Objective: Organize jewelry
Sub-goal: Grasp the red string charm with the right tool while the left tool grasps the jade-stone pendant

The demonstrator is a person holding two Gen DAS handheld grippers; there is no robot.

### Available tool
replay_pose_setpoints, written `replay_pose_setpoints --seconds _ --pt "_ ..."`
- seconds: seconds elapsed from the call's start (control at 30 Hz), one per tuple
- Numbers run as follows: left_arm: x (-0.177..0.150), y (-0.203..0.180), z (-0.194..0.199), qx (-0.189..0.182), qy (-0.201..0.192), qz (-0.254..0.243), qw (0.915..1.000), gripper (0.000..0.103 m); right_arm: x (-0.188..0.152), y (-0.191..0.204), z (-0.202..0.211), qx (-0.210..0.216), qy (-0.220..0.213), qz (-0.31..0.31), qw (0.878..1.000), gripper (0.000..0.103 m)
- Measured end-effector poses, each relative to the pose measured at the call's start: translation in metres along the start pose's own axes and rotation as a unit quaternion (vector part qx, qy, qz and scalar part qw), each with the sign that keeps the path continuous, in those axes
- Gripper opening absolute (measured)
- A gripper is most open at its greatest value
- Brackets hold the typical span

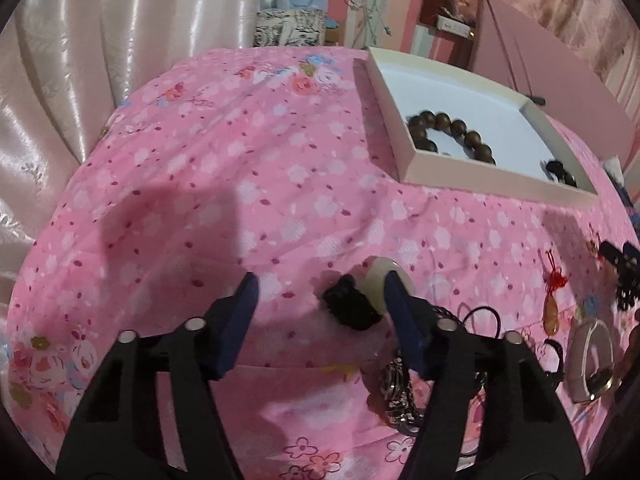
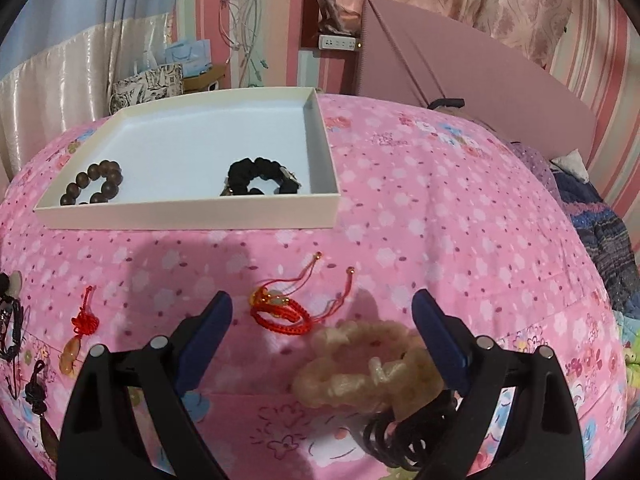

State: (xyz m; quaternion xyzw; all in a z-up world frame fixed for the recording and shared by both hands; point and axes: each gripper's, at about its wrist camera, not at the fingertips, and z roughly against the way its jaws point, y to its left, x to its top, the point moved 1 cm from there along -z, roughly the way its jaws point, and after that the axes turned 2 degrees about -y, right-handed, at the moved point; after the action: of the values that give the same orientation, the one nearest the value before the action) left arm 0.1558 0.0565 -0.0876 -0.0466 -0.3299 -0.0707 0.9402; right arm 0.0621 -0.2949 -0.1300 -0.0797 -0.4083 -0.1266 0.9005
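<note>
While its blue fingers stand spread wide, the left hand-held gripper (image 1: 320,284) hangs over the pink floral bedsheet (image 1: 208,184), a pale jade pendant with a black knot (image 1: 360,292) lying between the tips, the right finger just at the stone. A metal watch (image 1: 398,396) lies close below. The right hand-held gripper (image 2: 322,304) is equally spread above a chunky pale bead bracelet (image 2: 360,368), with a red cord bracelet (image 2: 280,312) just beyond. Farther off, the white box (image 2: 192,212) holds a brown wooden bead bracelet (image 2: 94,186) and a black scrunchie (image 2: 260,178), well apart.
</note>
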Motion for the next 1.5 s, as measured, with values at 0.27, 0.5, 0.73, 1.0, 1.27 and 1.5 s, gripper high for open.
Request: replay_pose_setpoints --seconds 0.27,0.5,0.73,1.0,1.27,1.5 --pt "-0.001 -0.008 0.003 -0.024 -0.009 -0.013 0.9996 0.03 -0.001 0.002 -0.001 0.0 0.004 0.003 1.0 0.091" --pt "-0.002 -0.009 0.004 -0.02 -0.011 -0.017 0.9996 0.028 -0.002 0.004 0.0 0.003 0.004 0.0 1.0 0.087" --pt "-0.002 -0.01 0.004 -0.011 -0.013 -0.025 0.9995 0.028 -0.005 0.008 -0.011 0.013 0.024 0.008 1.0 0.064" --pt "-0.002 -0.007 0.005 0.004 -0.016 -0.021 0.9996 0.014 -0.007 0.015 -0.019 0.033 0.029 0.021 0.999 0.036" --pt "-0.002 -0.006 0.005 0.001 -0.016 -0.015 0.9998 0.013 -0.007 0.01 -0.016 0.048 0.02 0.008 0.999 0.016" --pt "-0.001 -0.01 0.01 -0.001 -0.029 -0.016 0.9995 0.011 -0.005 0.01 -0.012 0.058 0.008 0.006 0.998 0.009"
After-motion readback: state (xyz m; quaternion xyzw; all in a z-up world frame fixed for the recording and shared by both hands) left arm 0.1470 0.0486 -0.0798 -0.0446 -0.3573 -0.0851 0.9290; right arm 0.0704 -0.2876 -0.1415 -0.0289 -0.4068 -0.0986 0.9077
